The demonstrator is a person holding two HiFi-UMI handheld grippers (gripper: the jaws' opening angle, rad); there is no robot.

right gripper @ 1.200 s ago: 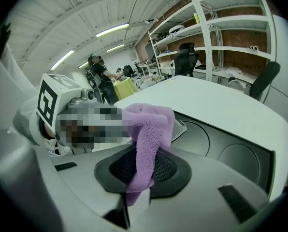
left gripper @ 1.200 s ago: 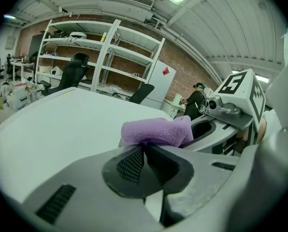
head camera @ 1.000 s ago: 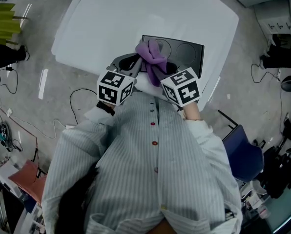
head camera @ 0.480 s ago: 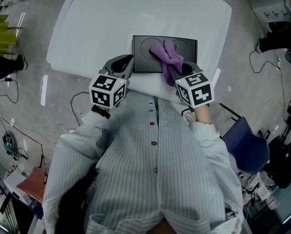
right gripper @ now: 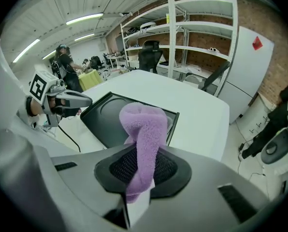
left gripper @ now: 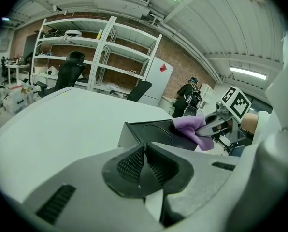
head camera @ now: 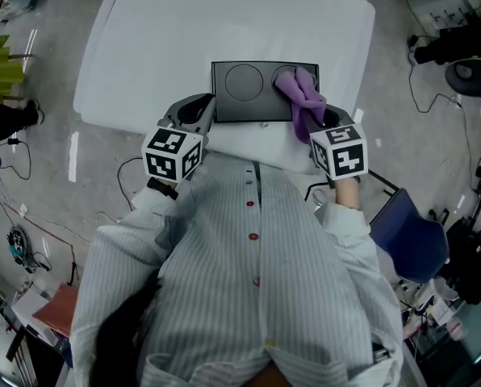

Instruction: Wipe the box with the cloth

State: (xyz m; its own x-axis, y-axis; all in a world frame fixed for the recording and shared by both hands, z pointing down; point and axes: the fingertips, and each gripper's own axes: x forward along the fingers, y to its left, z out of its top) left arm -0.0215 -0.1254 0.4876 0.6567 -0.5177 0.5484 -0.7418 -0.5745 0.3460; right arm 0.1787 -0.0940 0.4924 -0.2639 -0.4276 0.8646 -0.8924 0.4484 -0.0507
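Note:
A flat black box [head camera: 253,91] with two circles on its lid lies at the near edge of the white table [head camera: 224,22]. The purple cloth [head camera: 303,97] rests on the box's right circle. My right gripper [head camera: 325,119] is shut on the cloth, which hangs out between its pads [right gripper: 143,129]. My left gripper [head camera: 200,110] sits at the box's near left corner, shut and holding nothing. In the left gripper view, the box [left gripper: 151,133] lies just past the jaws [left gripper: 145,149], with the cloth [left gripper: 192,125] on its right end. The right gripper view shows the box [right gripper: 110,117] beneath the cloth.
A blue chair [head camera: 406,248] stands close at my right. Cables [head camera: 127,168] trail on the floor to the left. Shelving [left gripper: 91,57], office chairs [right gripper: 151,57] and a standing person [left gripper: 190,95] are beyond the table.
My right gripper has dragged the cloth rightward across the box top, from the left part to the right circle. My left gripper has separated from the cloth and stays near the box's left corner.

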